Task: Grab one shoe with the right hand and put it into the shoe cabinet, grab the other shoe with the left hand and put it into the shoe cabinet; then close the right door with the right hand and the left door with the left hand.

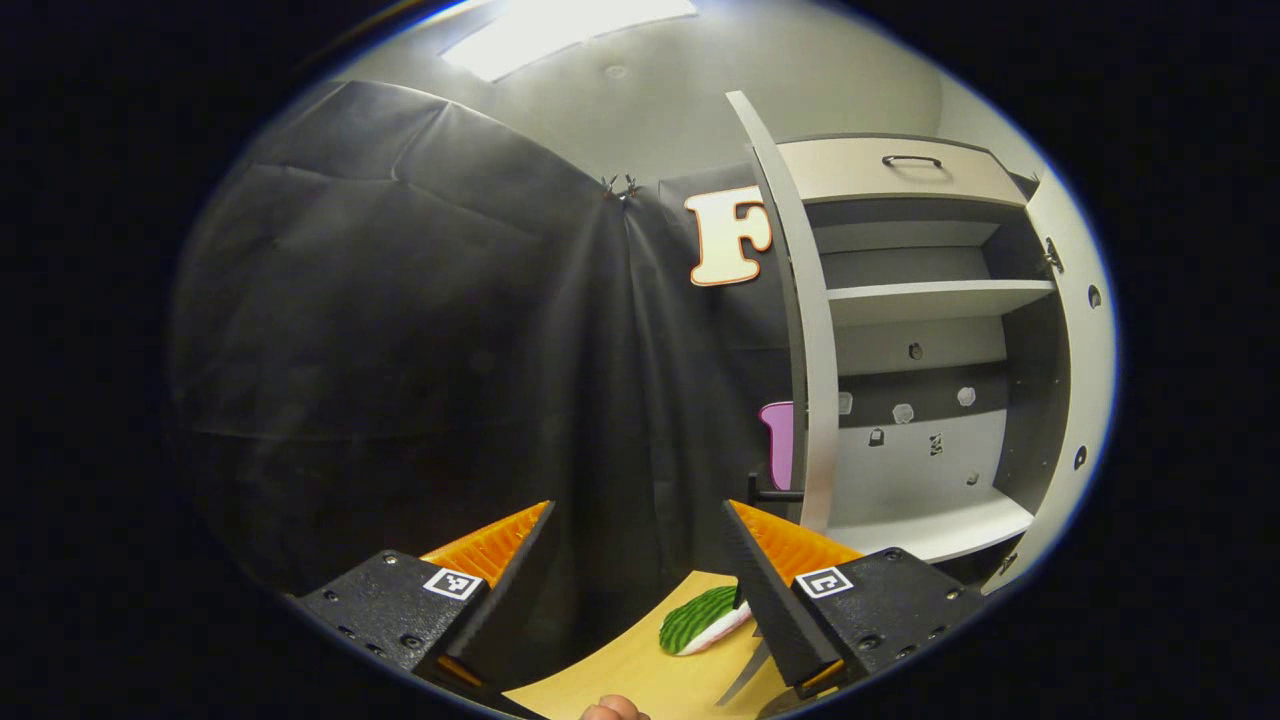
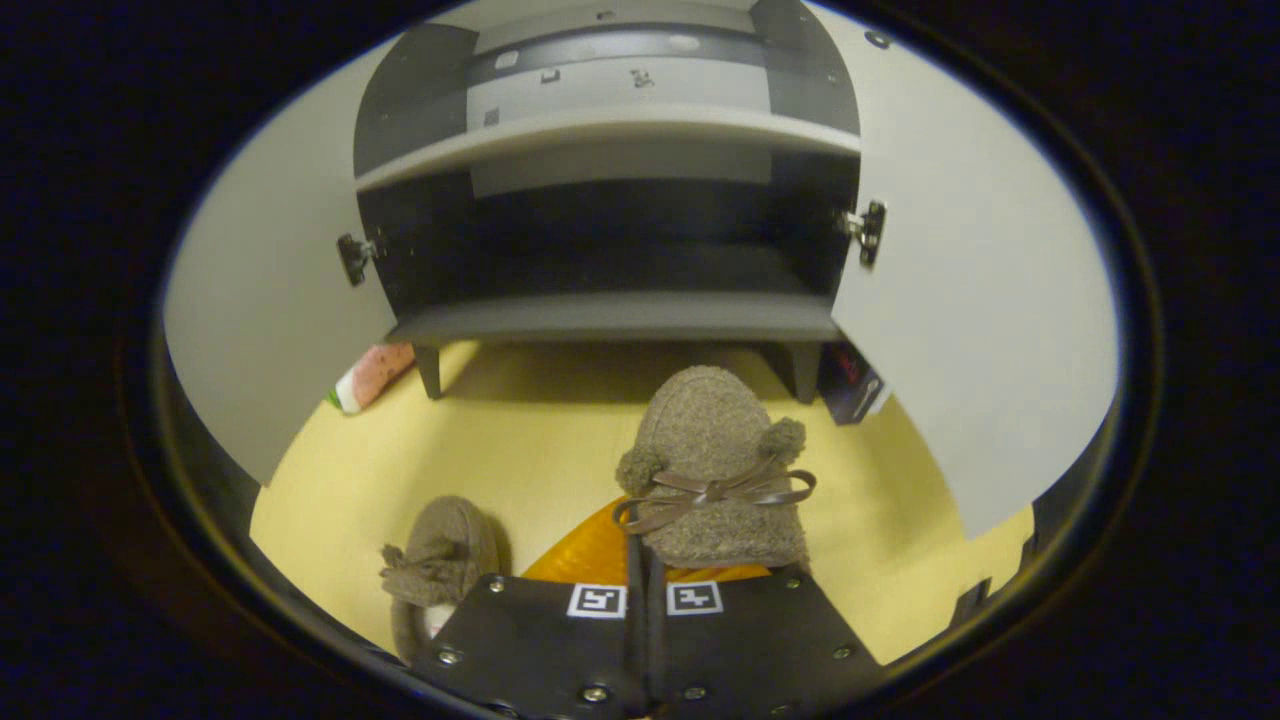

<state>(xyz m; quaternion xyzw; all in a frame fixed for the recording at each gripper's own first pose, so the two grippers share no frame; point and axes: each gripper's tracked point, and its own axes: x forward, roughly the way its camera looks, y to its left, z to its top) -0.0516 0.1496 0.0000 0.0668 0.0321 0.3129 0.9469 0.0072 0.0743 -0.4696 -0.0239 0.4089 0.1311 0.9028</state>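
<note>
My right gripper (image 2: 640, 565) is shut on a brown fuzzy slipper (image 2: 715, 460) with a ribbon bow, its toe pointing at the open shoe cabinet (image 2: 620, 318). The slipper sits just before the cabinet's lowest compartment, which looks dark and bare. The second brown slipper (image 2: 440, 555) lies on the yellow floor (image 2: 540, 440) to the lower left. Both cabinet doors stand open, the left door (image 2: 270, 330) and the right door (image 2: 980, 320). My left gripper (image 1: 635, 560) is open, holds nothing, and faces the black wall. The cabinet (image 1: 930, 290) and its open door (image 1: 810, 330) are to its right.
A watermelon-slice toy (image 2: 372, 375) lies by the cabinet's left leg and shows near my left gripper as a striped green piece (image 1: 700, 620). A dark box (image 2: 850, 385) stands by the right leg. A fingertip (image 1: 610, 710) shows at the bottom edge.
</note>
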